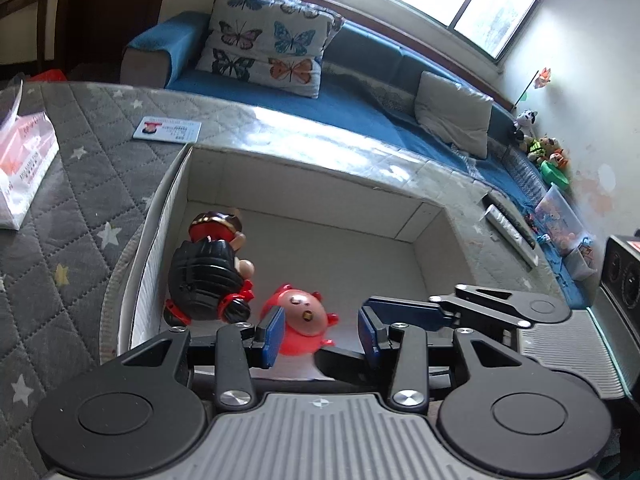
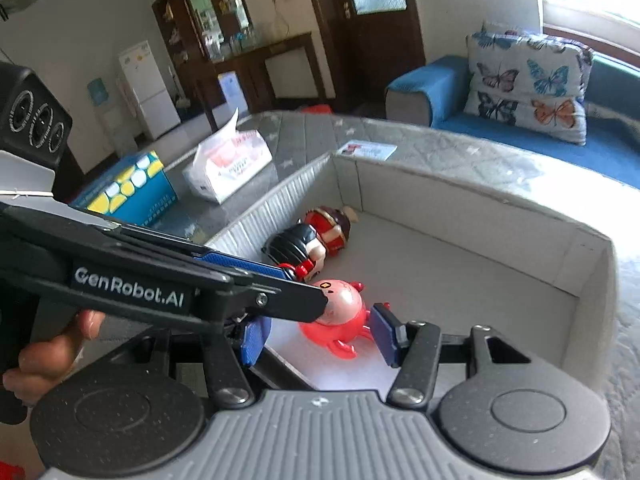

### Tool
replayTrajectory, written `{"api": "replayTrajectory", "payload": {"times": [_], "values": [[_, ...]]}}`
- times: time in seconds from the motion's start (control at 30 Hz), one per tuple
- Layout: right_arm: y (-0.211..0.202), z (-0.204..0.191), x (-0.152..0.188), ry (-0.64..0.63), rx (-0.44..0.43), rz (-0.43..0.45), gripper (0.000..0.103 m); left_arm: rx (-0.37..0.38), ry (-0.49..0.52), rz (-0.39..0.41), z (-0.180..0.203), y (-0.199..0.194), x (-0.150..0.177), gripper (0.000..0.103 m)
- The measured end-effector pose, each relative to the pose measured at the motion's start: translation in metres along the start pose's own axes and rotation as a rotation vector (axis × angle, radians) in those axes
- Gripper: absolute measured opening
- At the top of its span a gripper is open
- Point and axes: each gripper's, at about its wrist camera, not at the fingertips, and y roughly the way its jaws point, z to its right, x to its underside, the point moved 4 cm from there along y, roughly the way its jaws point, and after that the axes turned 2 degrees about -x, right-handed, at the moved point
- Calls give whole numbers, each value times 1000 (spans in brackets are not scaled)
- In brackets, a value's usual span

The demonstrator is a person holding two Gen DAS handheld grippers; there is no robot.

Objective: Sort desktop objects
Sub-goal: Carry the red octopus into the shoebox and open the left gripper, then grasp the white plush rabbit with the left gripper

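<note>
Right wrist alone shows tissue pack (image 2: 228,168), blue carton (image 2: 132,188)

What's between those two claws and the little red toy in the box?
Nothing visible. The red toy lies on the box floor between the open right claw's pads, and the open left claw flanks it too. The dark figure lies beside it.

One open cardboard box (image 1: 420,220) sits on one table (image 1: 100,152). Inside lie three toy figures: one red pig figure (image 1: 302,322), one black-haired doll (image 1: 208,280) and one red-robed doll (image 1: 216,224). On the table there are also two tissue packs, one white (image 2: 228,164) and one blue-and-yellow (image 2: 128,188), and one card (image 1: 166,130). Two remotes (image 1: 512,224) lie at the far edge.
</note>
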Motion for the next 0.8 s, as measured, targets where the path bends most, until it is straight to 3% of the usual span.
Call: {"api": "replayTrajectory", "payload": {"times": [0.03, 0.17, 0.27, 0.43, 0.8], "values": [[-7, -1, 2, 0, 7, 16, 65, 8, 6, 10, 4, -4, 1, 43], [-43, -2, 15, -8, 50, 81, 65, 35, 32, 44, 23, -20, 11, 43], [-68, 0, 27, -12, 99, 123, 73, 51, 56, 68, 39, -28, 21, 43], [-105, 5, 60, 3, 174, 171, 74, 96, 102, 89, 69, -35, 42, 43], [-147, 30, 132, 90, 341, 196, 78, 191, 186, 18, 132, -3, 74, 43]]}}
